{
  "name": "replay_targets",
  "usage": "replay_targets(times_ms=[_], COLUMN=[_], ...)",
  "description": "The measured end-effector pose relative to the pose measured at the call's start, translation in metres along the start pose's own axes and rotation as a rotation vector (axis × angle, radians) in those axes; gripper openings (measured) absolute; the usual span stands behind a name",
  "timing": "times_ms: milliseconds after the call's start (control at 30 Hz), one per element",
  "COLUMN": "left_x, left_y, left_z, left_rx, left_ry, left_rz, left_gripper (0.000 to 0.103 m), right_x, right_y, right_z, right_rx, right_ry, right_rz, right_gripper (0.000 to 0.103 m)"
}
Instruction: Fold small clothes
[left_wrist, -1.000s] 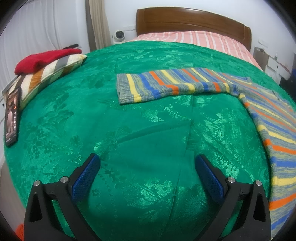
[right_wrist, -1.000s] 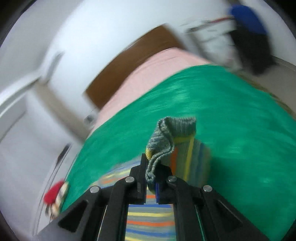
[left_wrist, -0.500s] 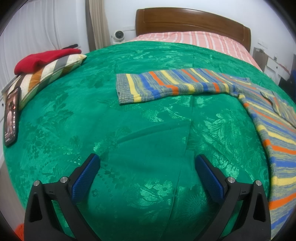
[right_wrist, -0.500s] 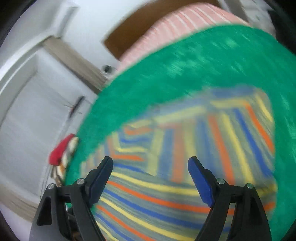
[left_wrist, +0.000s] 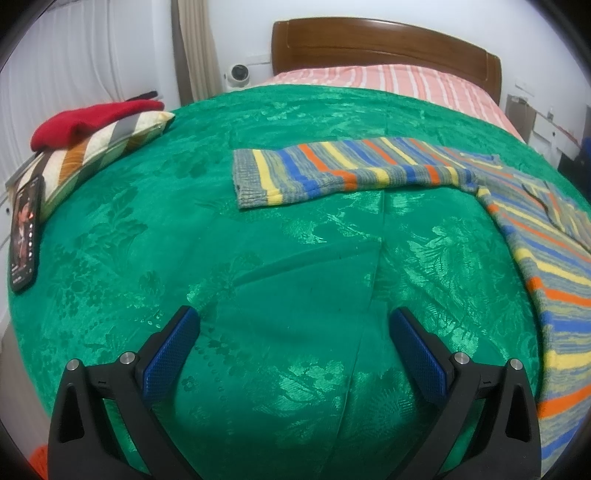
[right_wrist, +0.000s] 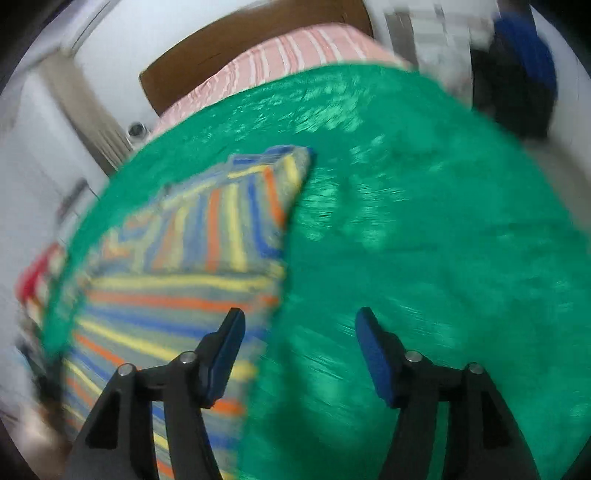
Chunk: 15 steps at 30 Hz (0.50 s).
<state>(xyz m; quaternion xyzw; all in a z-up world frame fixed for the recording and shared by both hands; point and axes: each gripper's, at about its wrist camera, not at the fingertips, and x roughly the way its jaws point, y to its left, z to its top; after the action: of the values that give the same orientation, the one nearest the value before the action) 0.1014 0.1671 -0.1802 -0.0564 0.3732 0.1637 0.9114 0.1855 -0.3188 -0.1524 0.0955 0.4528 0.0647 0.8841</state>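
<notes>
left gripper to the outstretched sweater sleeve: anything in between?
Nothing but bare green bedspread between the open left gripper and the striped sleeve, shown in the left wrist view.

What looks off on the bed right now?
The striped sweater is half folded: one sleeve still stretches flat across the green bedspread. A phone lies at the bed's left edge by the pillow. Nothing looks damaged.

bare green bedspread (left_wrist: 295, 258) ahead, phone (left_wrist: 25, 225) and pillow (left_wrist: 99, 147) at left edge
</notes>
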Motion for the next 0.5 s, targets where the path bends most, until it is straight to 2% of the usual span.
replay_targets(times_ms=[67, 167, 233, 333, 400, 500], left_x=[0.0, -0.001, -0.001, -0.001, -0.001, -0.001], left_y=[0.0, -0.001, -0.001, -0.001, -0.001, -0.001], left_z=[-0.001, -0.001, -0.001, -0.001, -0.001, -0.002], left_rx=[0.0, 0.001, 0.0, 0.0, 0.0, 0.0], left_ry=[-0.003, -0.003, -0.003, -0.003, -0.003, -0.003], left_rz=[0.002, 0.004, 0.003, 0.003, 0.004, 0.005], left_gripper=[0.103, 0.103, 0.103, 0.103, 0.103, 0.103], right_x=[-0.006, -0.018, -0.019, -0.013, -0.013, -0.012], right_y=[-0.006, -0.013, -0.021, -0.033, -0.036, -0.036], right_z=[-0.018, -0.039, -0.05, -0.069, -0.078, -0.079], right_rx=[-0.05, -0.074, -0.094, -0.087, -0.086, -0.091], right_ry=[-0.025, -0.082, -0.118, -0.115, -0.157, -0.167], right_rz=[-0.073, -0.124, -0.172, -0.191, -0.169, -0.172], right_gripper=[0.064, 0.065, 0.072, 0.08, 0.082, 0.084])
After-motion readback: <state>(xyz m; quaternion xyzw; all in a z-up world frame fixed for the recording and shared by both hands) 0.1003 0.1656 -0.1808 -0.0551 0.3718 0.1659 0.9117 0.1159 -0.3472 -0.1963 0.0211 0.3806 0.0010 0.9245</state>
